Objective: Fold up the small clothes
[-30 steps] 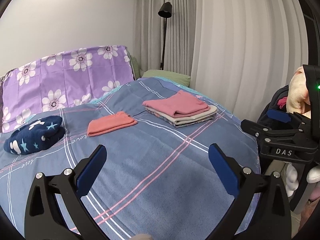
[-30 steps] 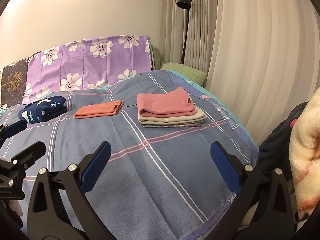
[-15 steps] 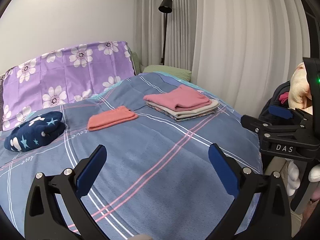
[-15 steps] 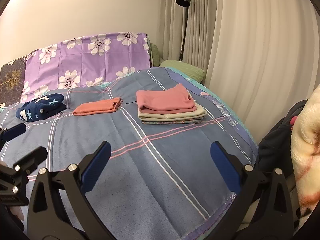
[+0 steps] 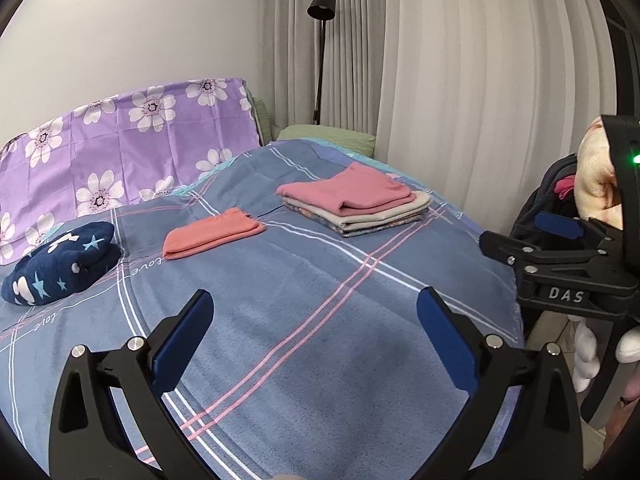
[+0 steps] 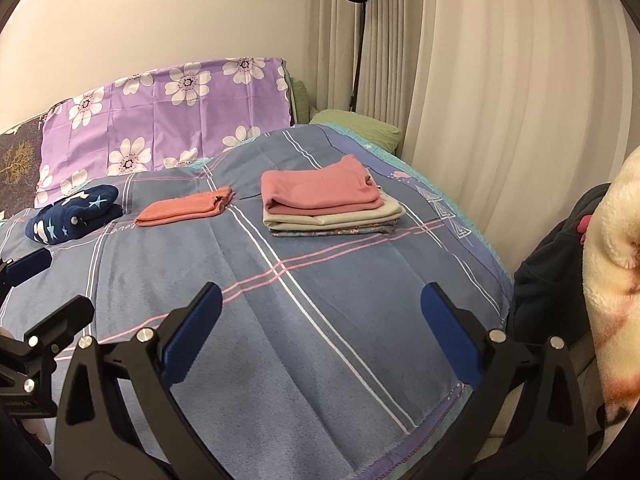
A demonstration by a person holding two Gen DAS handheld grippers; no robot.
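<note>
A stack of folded clothes (image 5: 354, 204) with a pink one on top lies on the blue plaid bed (image 5: 304, 304); it also shows in the right wrist view (image 6: 326, 200). A folded coral garment (image 5: 212, 232) (image 6: 186, 206) lies to its left, and a rolled navy star-print garment (image 5: 60, 264) (image 6: 74, 218) further left. My left gripper (image 5: 314, 332) is open and empty above the bed's near part. My right gripper (image 6: 320, 326) is open and empty, also over the near part. Each gripper shows at the edge of the other's view.
A pile of unfolded clothes with a cream fleece (image 6: 612, 300) and dark garments (image 6: 552, 276) sits off the bed's right side. A purple flowered pillow (image 5: 120, 152), a green pillow (image 5: 328, 138), a black floor lamp (image 5: 322, 0) and curtains stand behind.
Both grippers have drawn back a little and tilted, so the bed and folded clothes sit slightly lower in the views. Both stay open and empty.
</note>
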